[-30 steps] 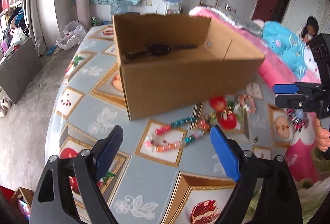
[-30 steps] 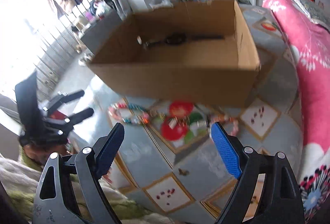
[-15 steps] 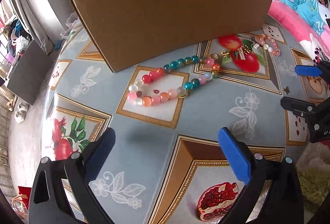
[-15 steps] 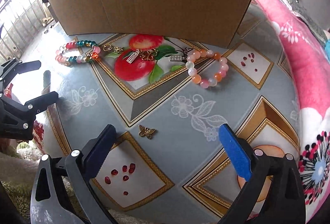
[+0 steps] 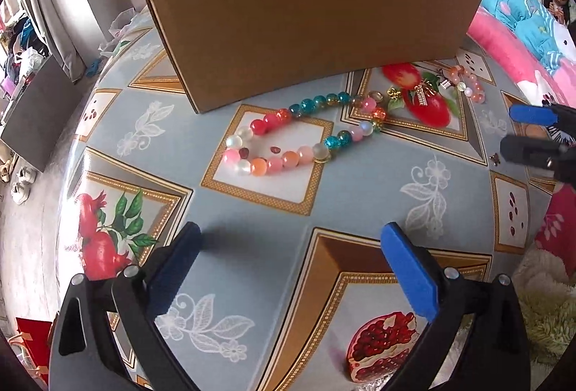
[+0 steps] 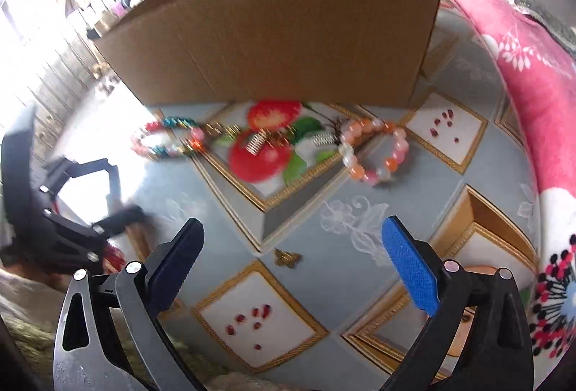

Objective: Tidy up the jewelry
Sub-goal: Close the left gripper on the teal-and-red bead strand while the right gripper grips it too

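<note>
Left wrist view, glossy round-beaded bracelet (image 5: 295, 135), plain cardboard box (image 5: 309, 13)

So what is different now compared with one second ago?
Both grippers came down toward the table; the box interior is now out of view. The left gripper and right gripper opened wider, nothing between the jaws. The cardboard box and beaded bracelets stayed put.

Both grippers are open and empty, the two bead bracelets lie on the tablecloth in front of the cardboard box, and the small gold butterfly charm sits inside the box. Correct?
Not quite. The right wrist view shows the butterfly charm on the tablecloth, near the right gripper, not inside the cardboard box. The rest holds.
</note>
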The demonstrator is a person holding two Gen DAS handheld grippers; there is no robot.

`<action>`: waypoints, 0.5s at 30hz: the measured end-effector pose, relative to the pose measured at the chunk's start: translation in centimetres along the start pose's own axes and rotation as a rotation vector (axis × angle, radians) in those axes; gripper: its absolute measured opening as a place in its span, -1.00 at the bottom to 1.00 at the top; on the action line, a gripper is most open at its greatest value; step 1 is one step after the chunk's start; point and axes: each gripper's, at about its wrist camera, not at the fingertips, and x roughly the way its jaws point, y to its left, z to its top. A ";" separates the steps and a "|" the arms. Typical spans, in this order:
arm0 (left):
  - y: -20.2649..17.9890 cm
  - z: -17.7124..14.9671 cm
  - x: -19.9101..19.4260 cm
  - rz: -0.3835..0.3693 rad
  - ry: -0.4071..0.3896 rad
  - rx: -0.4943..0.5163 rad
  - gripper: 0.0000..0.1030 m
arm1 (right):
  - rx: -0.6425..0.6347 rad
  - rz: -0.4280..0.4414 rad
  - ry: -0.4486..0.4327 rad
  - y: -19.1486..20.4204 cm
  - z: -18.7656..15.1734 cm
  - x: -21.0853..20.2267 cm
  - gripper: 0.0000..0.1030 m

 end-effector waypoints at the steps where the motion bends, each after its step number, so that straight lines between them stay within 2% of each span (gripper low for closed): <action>1: 0.2 0.0 -0.2 -0.010 -0.006 -0.006 0.90 | 0.011 0.032 -0.021 0.1 0.4 -0.4 0.84; 3: 0.7 0.0 -0.9 -0.034 -0.042 -0.030 0.88 | 0.024 0.091 -0.056 0.7 1.5 -0.8 0.83; 8: 2.3 1.1 -3.0 -0.091 -0.170 -0.090 0.67 | 0.031 0.182 -0.082 2.4 3.7 0.1 0.49; 11: 3.1 1.9 -2.8 -0.101 -0.180 -0.115 0.39 | 0.027 0.197 -0.064 3.3 4.4 1.2 0.37; 13: 3.6 2.4 -2.4 -0.108 -0.172 -0.135 0.21 | 0.024 0.201 -0.048 3.8 4.7 1.8 0.17; 15: 4.0 2.7 -2.1 -0.118 -0.170 -0.152 0.04 | 0.019 0.190 -0.029 4.2 4.9 2.4 0.05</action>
